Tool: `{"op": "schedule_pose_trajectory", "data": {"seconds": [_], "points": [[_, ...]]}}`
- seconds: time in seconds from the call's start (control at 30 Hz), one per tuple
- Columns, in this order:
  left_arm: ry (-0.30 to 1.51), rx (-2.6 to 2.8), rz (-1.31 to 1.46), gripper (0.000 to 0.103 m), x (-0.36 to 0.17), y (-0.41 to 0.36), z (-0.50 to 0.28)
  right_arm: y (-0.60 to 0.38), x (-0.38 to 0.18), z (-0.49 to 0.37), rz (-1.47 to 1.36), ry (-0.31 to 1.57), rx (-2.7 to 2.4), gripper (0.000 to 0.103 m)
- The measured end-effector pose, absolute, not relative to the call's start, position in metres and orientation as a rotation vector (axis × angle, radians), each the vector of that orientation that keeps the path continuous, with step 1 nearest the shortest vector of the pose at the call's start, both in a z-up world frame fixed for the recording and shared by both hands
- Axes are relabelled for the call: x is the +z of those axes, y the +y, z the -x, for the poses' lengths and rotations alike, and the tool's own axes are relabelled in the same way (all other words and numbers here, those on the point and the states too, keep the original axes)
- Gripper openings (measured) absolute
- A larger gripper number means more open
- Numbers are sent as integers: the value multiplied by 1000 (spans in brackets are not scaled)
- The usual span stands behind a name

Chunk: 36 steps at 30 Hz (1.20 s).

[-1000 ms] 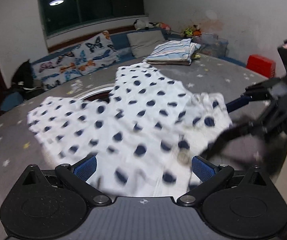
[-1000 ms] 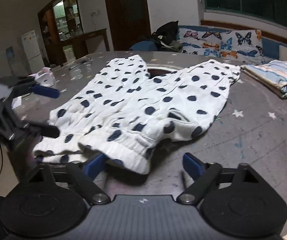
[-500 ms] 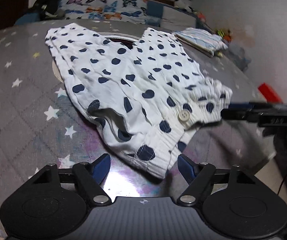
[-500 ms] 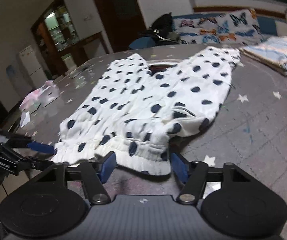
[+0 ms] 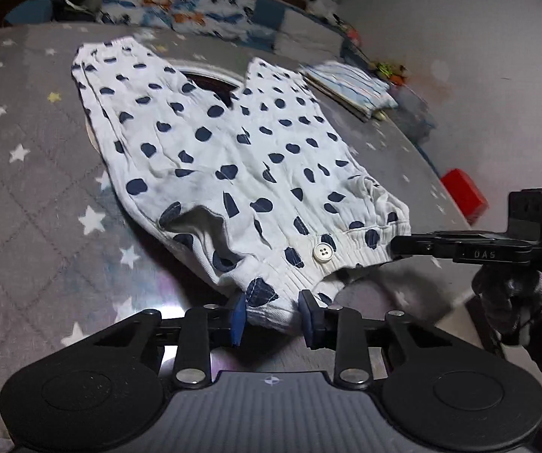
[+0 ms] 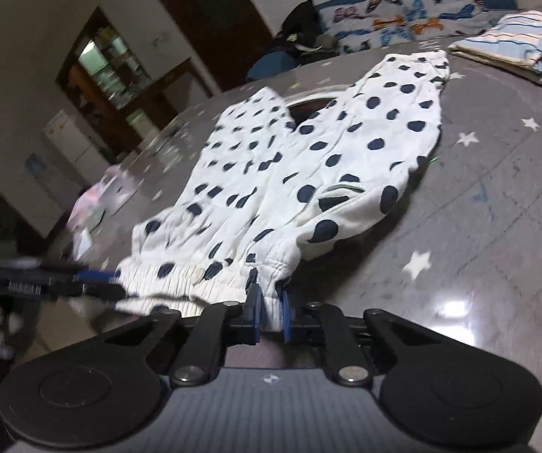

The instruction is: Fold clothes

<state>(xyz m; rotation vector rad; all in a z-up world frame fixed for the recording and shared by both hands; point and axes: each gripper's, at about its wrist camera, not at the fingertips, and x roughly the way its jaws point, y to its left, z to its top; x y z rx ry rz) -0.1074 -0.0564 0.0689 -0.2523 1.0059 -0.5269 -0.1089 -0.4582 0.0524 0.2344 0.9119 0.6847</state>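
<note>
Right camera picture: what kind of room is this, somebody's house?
Probably a home living room: butterfly-print cushions, a cabinet and folded striped laundry beside spotted trousers.

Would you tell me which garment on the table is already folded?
The striped garment at the far edge; the polka-dot trousers lie spread flat, waistband held by both claws.

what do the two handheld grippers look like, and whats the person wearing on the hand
Both the left gripper and right gripper are matte black, with two round discs, silver-pinned linkage arms, a ribbed grey centre plate and blue finger pads. The right one bears white lettering. The hand holding it wears a dark grey knit glove.
</note>
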Motion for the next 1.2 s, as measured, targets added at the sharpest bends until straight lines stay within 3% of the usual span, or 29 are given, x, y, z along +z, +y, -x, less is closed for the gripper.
{"op": "schedule_pose_trajectory", "data": {"seconds": [0.1,0.23,0.33,0.5,0.57,0.63,1.03,1.2], "points": [[1052,-518,214,33,62,-52,111,-455,45,114,-196,979,702,11],[1070,-517,171,40,65,-41,116,-454,39,123,-124,1036,711,23],[1014,-520,157,46,80,-28,119,-461,54,128,-64,1012,682,28],[920,-494,167,46,99,-22,103,-466,75,118,-12,899,612,30],[884,-482,172,46,104,-23,96,-462,81,111,6,851,593,41],[857,-473,168,46,102,-29,83,-452,81,102,28,814,587,44],[870,-376,113,43,50,-43,44,-409,34,81,225,751,546,52],[878,-345,114,43,54,-27,48,-416,43,86,233,753,549,52]]}}
